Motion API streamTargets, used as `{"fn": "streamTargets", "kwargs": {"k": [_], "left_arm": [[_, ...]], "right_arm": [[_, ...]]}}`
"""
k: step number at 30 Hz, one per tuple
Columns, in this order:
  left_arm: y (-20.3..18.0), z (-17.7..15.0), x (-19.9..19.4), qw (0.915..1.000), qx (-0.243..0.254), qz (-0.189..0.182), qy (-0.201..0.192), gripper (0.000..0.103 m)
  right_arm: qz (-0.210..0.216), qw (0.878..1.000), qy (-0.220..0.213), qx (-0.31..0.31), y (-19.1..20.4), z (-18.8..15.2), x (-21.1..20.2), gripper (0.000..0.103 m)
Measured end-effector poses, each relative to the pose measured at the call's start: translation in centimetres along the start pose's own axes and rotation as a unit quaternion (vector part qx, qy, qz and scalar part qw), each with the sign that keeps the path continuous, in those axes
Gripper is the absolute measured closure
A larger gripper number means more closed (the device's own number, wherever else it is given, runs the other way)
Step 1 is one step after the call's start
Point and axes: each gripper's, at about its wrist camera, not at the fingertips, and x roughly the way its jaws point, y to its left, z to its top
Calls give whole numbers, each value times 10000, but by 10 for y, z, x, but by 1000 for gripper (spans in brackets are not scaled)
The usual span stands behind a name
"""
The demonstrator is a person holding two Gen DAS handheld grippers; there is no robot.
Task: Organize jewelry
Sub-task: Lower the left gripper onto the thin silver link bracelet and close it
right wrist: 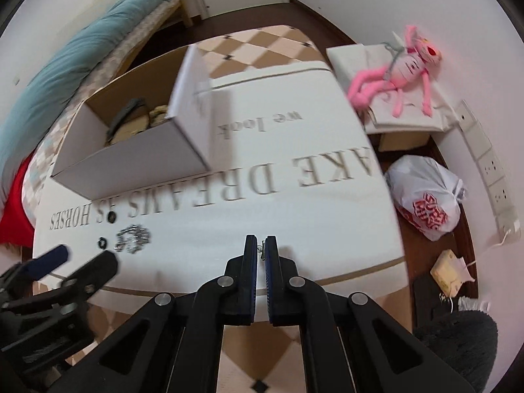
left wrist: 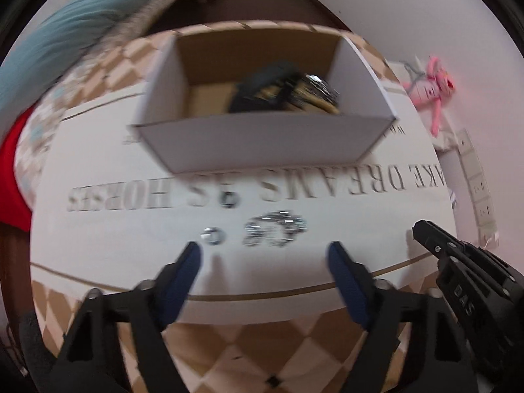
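1. Left gripper, left wrist view: jaws spread, blue pads apart with nothing between them, held over the white printed cloth.
2. Just ahead of the fingertips on the cloth: a silver chain cluster, a small ring to its left, and another small piece further up on the printed lettering. All blurred, so the type of each is hard to call.
3. Behind them stands a white cardboard box, open top, brown inside. It holds dark and gold-toned items bunched toward the right back corner; probably jewelry or pouches, too smeared to say.
4. Right gripper's black body shows at the right edge of this view.
5. Right gripper, right wrist view: jaws pressed nearly together, pinching a small silver piece at the tips, close above the cloth.
6. Same box sits upper left, with its flap up; tan and grey items lie inside.
7. Chain cluster and ring lie left of the right gripper, just ahead of the left gripper.
8. Off the table, right side: pink plush toy on a white box, white plastic bag on the floor.
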Motion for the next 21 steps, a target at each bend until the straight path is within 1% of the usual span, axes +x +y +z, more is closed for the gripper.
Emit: {"fn": "streamTargets", "kwargs": {"k": [1,4,5,6,7,8,9,10,11,12,15,17,18,21], "left_arm": [[-9,2,4,10000,60,29,35,39],[-26,4,13,9995,232,177,81,54],[-27,7,19,9993,278,208,106,63],[-30,8,22,9991,317,235,139,69],[-33,9,23,9989,369,261,106,70],[-31,11,23,9987,406,286,90,74],[-33,11,23,9986,439,270,70,81],[-34,13,24,9985,487,247,58,85],[-34,14,25,9983,519,247,56,96],[-35,15,25,9982,547,235,57,99],[-33,19,24,9987,500,70,60,100],[-28,19,16,9990,436,-102,19,101],[-26,20,10,9990,418,-169,-18,103],[-11,22,-23,9981,348,-440,-251,103]], "right_arm": [[-3,10000,-5,47,-5,0,0,98],[28,9998,-3,185,-18,-1,-3,98],[30,9998,-8,207,-20,-3,-3,100],[26,9997,-18,229,-22,-5,-4,103],[37,9996,-10,268,-25,-5,-4,103],[55,9995,-11,308,-27,-5,-4,103],[63,9994,-13,331,-28,-5,-5,103],[68,9994,-22,343,-29,-5,-5,103],[77,9994,-28,342,-30,-4,-6,103],[102,9993,-31,353,-29,-5,-6,103],[167,9992,-36,354,-26,-5,-7,103],[229,9991,-50,351,-24,-4,-10,103],[266,9990,-59,343,-22,-4,-12,103],[402,9986,-118,318,-17,-1,-22,103]]}}
